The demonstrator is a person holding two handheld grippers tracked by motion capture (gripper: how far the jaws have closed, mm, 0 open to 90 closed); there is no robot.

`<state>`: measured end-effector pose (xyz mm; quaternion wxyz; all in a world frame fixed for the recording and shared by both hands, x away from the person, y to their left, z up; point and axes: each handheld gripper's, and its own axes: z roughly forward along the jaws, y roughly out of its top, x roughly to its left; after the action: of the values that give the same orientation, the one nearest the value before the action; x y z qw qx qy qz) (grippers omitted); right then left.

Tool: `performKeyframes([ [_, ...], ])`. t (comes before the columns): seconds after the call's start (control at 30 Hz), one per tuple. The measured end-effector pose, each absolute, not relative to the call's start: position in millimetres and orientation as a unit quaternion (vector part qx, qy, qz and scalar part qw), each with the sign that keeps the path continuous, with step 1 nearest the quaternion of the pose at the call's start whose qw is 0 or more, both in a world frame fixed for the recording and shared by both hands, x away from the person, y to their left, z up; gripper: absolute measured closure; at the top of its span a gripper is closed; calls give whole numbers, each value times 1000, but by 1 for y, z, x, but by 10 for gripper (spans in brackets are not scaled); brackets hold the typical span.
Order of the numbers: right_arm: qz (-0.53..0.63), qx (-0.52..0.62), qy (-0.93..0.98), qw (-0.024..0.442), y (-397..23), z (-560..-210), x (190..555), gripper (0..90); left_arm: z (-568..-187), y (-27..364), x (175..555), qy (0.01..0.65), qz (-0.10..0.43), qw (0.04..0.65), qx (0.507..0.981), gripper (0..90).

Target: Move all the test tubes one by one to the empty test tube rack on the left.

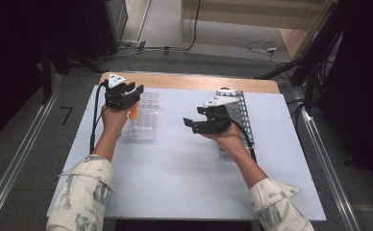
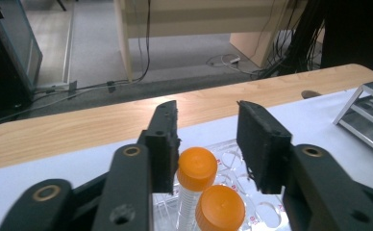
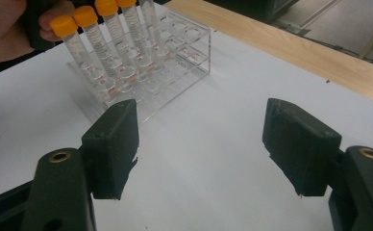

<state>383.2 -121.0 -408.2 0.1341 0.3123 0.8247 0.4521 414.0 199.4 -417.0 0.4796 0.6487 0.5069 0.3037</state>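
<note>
A clear plastic tube rack [image 1: 145, 118] stands on the white table mat, left of the middle. It holds several clear tubes with orange caps [image 3: 86, 17] in a row along one end. My left gripper [image 1: 137, 92] hovers over that end. In the left gripper view its jaws [image 2: 208, 130] stand apart above one orange cap [image 2: 196, 168], which sits close by the left pad without being pinched. A second cap [image 2: 220, 207] lies nearer. My right gripper [image 1: 190, 124] hangs over the mat's middle, pointing left, open [image 3: 201, 149] with nothing between its pads.
A grey perforated metal rack [image 1: 240, 110] stands at the back right, behind my right hand, also seen as the metal rack [image 2: 367, 115] in the left gripper view. The wooden table edge [image 1: 189, 81] runs along the far side. Cables lie on the floor beyond.
</note>
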Motion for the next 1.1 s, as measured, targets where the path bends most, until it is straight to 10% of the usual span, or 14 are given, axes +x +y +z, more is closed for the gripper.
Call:
performKeyframes([
  [0.43,468,320,807,163,-138,-403,378,249,-403,200,390,503,319,500,629,233],
  [1.1,476,349,778,213,-192,-406,356,231,-411,201,324,486,318,514,632,183],
])
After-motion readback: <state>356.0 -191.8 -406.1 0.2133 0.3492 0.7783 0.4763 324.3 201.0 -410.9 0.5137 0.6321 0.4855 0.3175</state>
